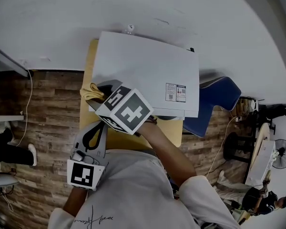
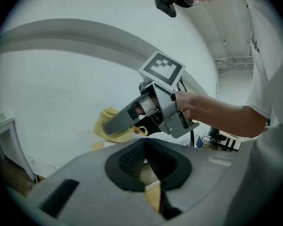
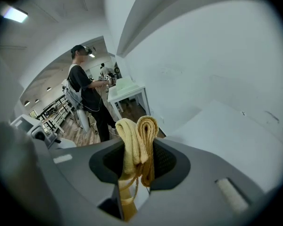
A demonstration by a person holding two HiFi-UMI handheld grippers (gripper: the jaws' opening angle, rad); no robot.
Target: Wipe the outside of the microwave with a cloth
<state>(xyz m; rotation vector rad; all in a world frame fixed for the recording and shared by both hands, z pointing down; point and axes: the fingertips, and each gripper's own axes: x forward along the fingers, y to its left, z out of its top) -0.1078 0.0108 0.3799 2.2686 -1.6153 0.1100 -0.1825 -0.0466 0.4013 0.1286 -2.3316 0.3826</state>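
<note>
The white microwave (image 1: 143,73) stands on a wooden table (image 1: 91,118) against a white wall. My right gripper (image 1: 97,95) is shut on a folded yellow cloth (image 1: 89,91) at the microwave's front left corner. In the right gripper view the cloth (image 3: 139,135) sticks up between the jaws of the right gripper (image 3: 139,173), with the microwave's white top (image 3: 236,140) to the right. The left gripper view shows the right gripper (image 2: 108,127) and the cloth (image 2: 105,120) from the side. My left gripper (image 1: 101,126) hangs lower over the table edge; its jaws (image 2: 146,154) are shut on nothing.
A blue chair (image 1: 214,104) sits right of the table. A white desk (image 1: 2,63) is at the left, a fan (image 1: 282,152) and stools at the far right. Another person (image 3: 87,91) stands by a white table (image 3: 127,91) in the background.
</note>
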